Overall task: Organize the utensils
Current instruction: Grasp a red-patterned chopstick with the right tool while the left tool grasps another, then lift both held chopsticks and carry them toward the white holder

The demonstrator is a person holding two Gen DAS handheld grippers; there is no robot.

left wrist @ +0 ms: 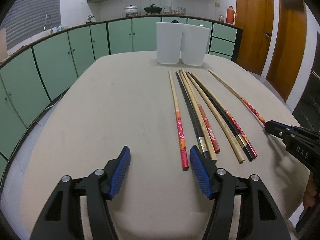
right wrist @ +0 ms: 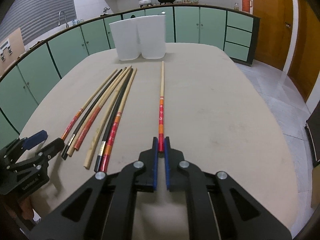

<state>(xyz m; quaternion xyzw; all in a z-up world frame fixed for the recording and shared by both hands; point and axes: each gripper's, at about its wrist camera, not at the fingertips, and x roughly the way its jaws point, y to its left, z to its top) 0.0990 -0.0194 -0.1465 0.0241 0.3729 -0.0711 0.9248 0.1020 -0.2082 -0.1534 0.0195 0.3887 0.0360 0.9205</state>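
On my left, the left hand-held gripper [left wrist: 160,158] hovers over the near part of the bench [left wrist: 100,110], its blue pads [left wrist: 120,172] spread apart with nothing between them; its right pad sits just beside the near ends of the spread of chopsticks [left wrist: 204,116]. That spread lies loose on the bench, seven sticks fanned side by side, tips pointing toward the far edge: pale wooden ones, black ones and ones with red patterned handles. Beyond their tips, near the far edge of the bench, stands a white two-compartment holder [left wrist: 181,44], upright; I cannot see inside it. Further right, well apart from the others, lies a single red-handled chopstick [right wrist: 162,100], also pointing at the holder. My right hand-held gripper [right wrist: 161,145] is clenched on its near, red end, the pads pressed against it from both sides, while the rest of the stick appears to rest along the bench.
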